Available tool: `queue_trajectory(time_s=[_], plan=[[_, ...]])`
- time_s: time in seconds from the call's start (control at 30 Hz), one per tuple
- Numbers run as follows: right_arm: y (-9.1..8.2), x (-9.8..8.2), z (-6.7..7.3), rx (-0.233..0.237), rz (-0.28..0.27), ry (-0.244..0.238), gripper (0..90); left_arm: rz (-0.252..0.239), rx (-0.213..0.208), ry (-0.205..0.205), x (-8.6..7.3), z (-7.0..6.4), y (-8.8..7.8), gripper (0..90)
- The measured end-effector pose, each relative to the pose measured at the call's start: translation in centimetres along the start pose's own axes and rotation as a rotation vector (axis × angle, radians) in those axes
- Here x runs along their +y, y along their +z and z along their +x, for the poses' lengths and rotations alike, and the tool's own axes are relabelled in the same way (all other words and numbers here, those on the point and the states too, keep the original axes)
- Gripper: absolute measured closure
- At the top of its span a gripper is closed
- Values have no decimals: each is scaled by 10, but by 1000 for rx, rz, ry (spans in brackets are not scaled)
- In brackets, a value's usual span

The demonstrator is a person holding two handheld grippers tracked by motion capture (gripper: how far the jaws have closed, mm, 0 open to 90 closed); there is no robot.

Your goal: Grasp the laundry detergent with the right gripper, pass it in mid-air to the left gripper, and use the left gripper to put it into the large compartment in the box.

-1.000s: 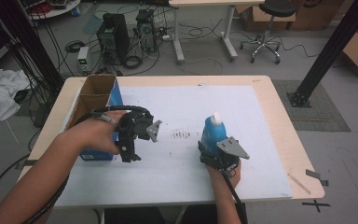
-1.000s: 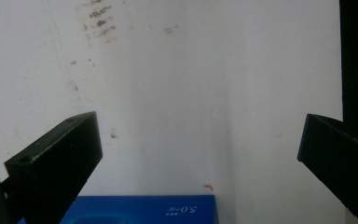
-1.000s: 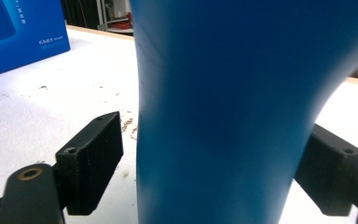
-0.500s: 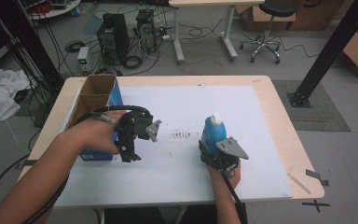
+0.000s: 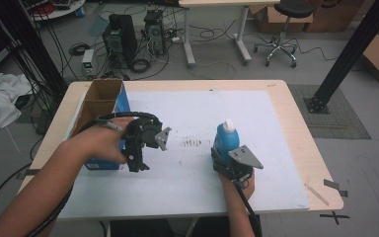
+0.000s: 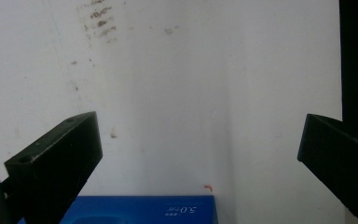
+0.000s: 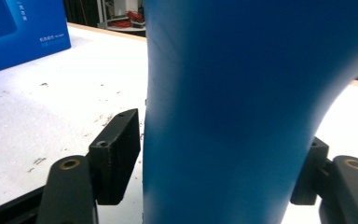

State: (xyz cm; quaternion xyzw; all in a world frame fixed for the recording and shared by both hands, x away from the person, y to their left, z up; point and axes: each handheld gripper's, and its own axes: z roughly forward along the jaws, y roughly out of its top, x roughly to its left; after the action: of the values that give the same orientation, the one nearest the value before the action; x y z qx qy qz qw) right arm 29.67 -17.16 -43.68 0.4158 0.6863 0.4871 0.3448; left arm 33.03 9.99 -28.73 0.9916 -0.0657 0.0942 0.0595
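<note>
Right claw (image 5: 225,160) has its 2 jaws at either side of the blue bottle (image 5: 226,139); they have just been closing, bottle between them. In the right gripper view the left jaw sits right at the bottle's side and the right jaw at its other side, so it reads as clamped on the blue bottle (image 7: 233,107) low on the body. Bottle stands upright on the white sheet (image 5: 197,173), white cap (image 5: 228,125) on top, right of centre on the surface (image 5: 296,128). Grey 3-cornered plate sits on top of this claw, the hand just behind it toward the near edge.

Left claw (image 5: 137,160) has its jaws wide apart, nothing between them; it points down at the white sheet (image 6: 177,93), the blue box edge (image 6: 140,210) showing at the bottom of the left gripper view. It hangs just beside the blue box (image 5: 101,163) at the sheet's left edge, well apart from the bottle. Open cardboard box (image 5: 96,101) stands behind the blue box. Brown smudges (image 5: 192,143) mark the sheet between the 2 claws.
</note>
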Motion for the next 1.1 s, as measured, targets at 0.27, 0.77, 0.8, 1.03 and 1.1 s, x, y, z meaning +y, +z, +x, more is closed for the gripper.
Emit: queue_trajectory(time_s=[0.27,0.77,0.8,1.03,1.1], plan=[[0,0,1,-22,5,-7,405,0,1,3,0,0,0,1],[0,9,-19,147,44,21,459,1,1,9,5,4,-2,1],[0,9,-19,147,44,21,459,1,1,9,5,4,-2,1],[-6,27,-53,386,1,-36,455,5,9,-2,11,6,-12,1],[-6,30,-57,426,-3,-39,454,3,11,1,12,8,-14,1]])
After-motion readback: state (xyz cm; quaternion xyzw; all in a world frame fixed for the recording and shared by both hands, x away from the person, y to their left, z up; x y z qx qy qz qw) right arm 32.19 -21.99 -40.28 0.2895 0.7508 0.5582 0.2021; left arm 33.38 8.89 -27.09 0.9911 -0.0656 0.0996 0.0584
